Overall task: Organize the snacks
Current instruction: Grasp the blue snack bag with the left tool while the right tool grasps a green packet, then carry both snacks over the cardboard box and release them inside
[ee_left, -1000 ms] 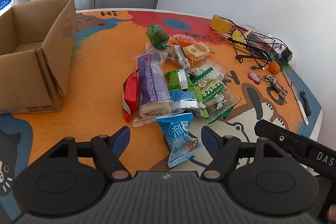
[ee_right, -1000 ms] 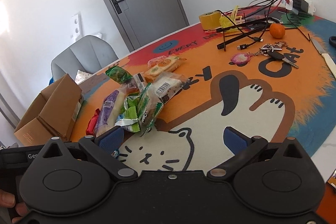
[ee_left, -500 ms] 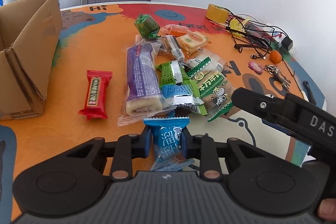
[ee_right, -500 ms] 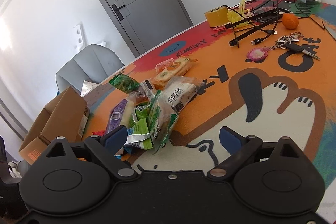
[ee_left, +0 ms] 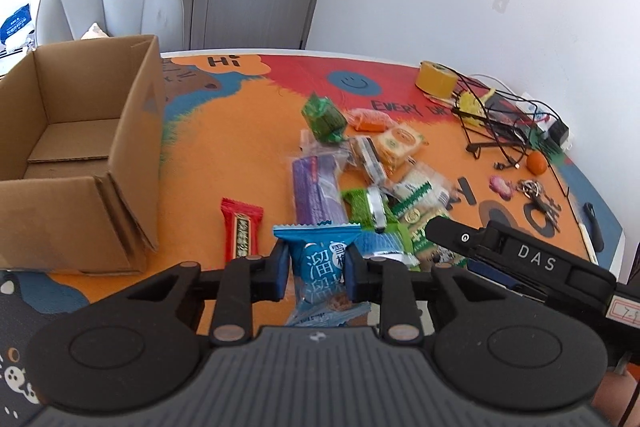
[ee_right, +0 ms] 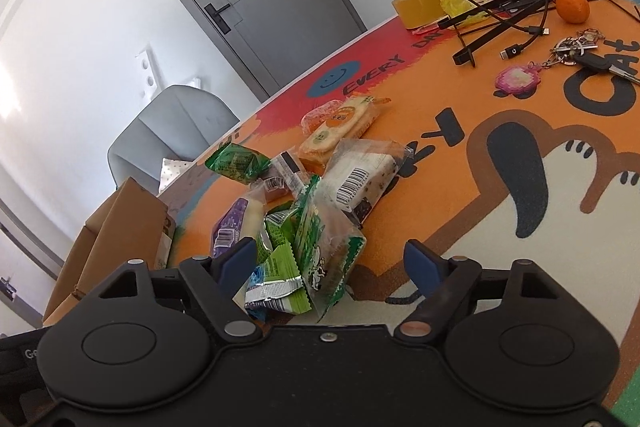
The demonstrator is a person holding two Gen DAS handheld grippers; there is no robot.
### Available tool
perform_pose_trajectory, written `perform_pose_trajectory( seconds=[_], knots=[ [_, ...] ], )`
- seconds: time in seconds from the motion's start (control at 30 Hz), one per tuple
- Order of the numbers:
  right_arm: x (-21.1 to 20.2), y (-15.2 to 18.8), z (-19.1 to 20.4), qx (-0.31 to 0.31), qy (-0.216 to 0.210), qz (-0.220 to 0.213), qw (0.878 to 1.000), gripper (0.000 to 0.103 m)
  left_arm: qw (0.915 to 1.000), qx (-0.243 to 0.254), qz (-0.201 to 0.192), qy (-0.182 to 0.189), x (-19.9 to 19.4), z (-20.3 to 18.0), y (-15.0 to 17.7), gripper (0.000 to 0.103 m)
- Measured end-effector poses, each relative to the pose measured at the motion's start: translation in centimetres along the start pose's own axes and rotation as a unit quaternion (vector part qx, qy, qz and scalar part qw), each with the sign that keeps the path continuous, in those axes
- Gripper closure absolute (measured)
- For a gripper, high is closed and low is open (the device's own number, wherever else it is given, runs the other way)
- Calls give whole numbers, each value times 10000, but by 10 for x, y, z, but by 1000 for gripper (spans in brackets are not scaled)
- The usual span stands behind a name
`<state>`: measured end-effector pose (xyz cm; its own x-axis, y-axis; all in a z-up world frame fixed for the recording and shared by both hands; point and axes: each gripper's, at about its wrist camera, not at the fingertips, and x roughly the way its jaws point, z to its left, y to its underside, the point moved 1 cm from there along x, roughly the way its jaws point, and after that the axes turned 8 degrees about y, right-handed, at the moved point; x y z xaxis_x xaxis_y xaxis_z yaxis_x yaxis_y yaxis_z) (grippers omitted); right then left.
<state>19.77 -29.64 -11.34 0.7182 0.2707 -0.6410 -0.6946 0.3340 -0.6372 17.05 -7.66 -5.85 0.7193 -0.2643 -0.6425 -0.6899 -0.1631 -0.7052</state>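
**Blue snack packet gripped as sorting begins**

A blue packet [ee_left: 318, 263] is held in the narrow jaws of the left gripper [ee_left: 315, 269], pinched across its middle, just off the near edge of the snack pile [ee_left: 360, 179] on the surface [ee_left: 240, 131]. The packet is glossy, crimped at the top and printed with white characters; it is judged light, soft and crinkly, likely slippery, and best taken across the flat body, not by the thin sealed ends. An open, empty box [ee_left: 76, 147] stands to the left, well apart from the pile, with a red bar [ee_left: 240, 229] lying alone between them.

The jaws of the right gripper [ee_right: 330, 263] are closing around a green-and-clear packet [ee_right: 324, 247] at the pile's near end; the pads are not yet seen pressing on it. Its contents are judged crushable, so a gentle squeeze across the width is called for. Cables [ee_right: 508, 11] and keys [ee_right: 580, 51] lie well apart on the far side.
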Motion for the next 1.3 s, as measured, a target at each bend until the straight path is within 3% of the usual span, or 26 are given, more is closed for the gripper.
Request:
perform_pose_trajectory(
  seconds=[0.1, 0.17, 0.2, 0.27, 0.33, 0.77, 1.3],
  knots=[
    [6, -2, 2, 12, 57, 59, 10000, 38, 10000, -20, -62, -11, -4, 5, -6, 77],
    [11, -2, 2, 61, 57, 133, 9999, 55, 9999, -10, -112, -8, -7, 8, -11, 77],
    [15, -2, 2, 80, 94, 223, 9997, 73, 9999, -19, -139, -11, -9, 9, -14, 77],
    [17, -4, 1, 250, -20, 305, 9992, 77, 9998, -62, -186, -9, -12, 13, -21, 77],
    [9, -7, 8, 175, -15, 127, 9998, 82, 9996, -93, -281, 30, -19, 16, -28, 77],
    [-13, -35, 62, -277, -311, -346, 9985, 83, 9968, -195, -770, -27, -51, 43, -58, 77],
    [6, -41, 156, -1017, -898, -460, 9897, 83, 9919, -405, -1074, -541, -83, 107, -76, 77]
  ],
)
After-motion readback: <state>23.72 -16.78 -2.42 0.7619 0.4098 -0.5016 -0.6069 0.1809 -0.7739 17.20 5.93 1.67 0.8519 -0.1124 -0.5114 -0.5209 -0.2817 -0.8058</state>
